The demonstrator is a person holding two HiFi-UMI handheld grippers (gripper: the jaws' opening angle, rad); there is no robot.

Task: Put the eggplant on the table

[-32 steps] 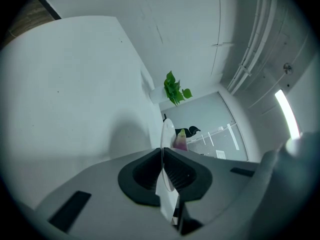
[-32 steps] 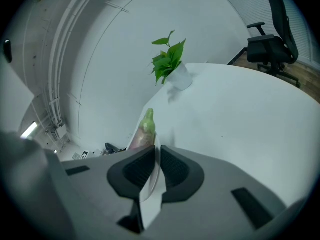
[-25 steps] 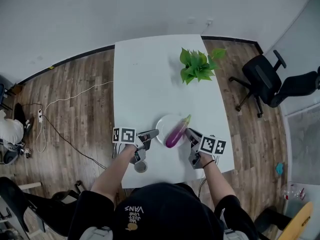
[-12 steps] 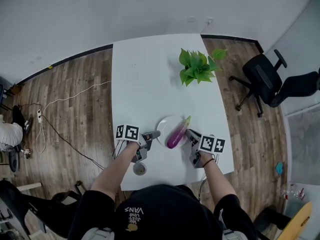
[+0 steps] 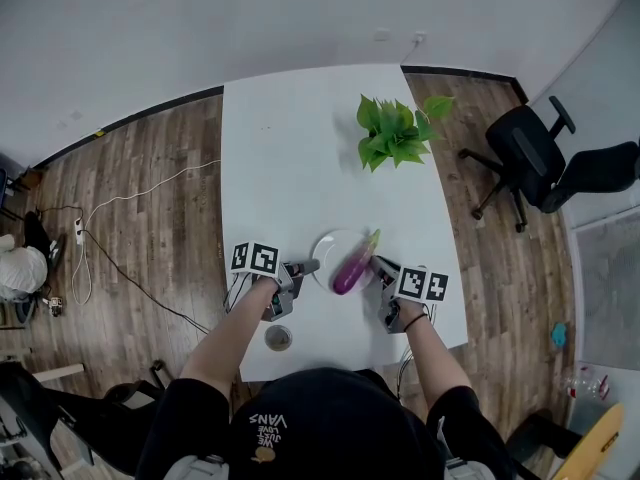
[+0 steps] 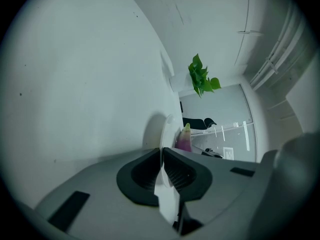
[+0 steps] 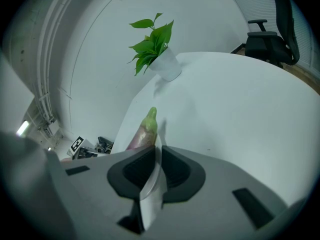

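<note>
In the head view the eggplant (image 5: 352,265) is lying across a white plate (image 5: 322,247) on the white bench (image 5: 300,148), its long axis running diagonally, with the green stem end pointing away from the person toward the potted plant (image 5: 392,133) and the purple end pointing back toward the person. The left claw (image 5: 308,266) is pinching the plate's left rim and the right claw (image 5: 378,264) is pinching its right rim beside the eggplant. Bare bench is stretching wide beyond the plate, while the bench's near edge is lying close behind it, where a small round cup (image 5: 279,338) is sitting. In the left gripper view the left claw (image 6: 162,151) is closing on the thin plate (image 6: 162,131) edge, and the eggplant (image 6: 184,140) is showing just past the plate, purple with a pale green tip. In the right gripper view the right claw (image 7: 158,149) is clamping the plate (image 7: 151,186) rim, and the eggplant (image 7: 145,131) is rising beyond it, glossy purple fading to green, its tip pointing toward the plant (image 7: 152,39).
</note>
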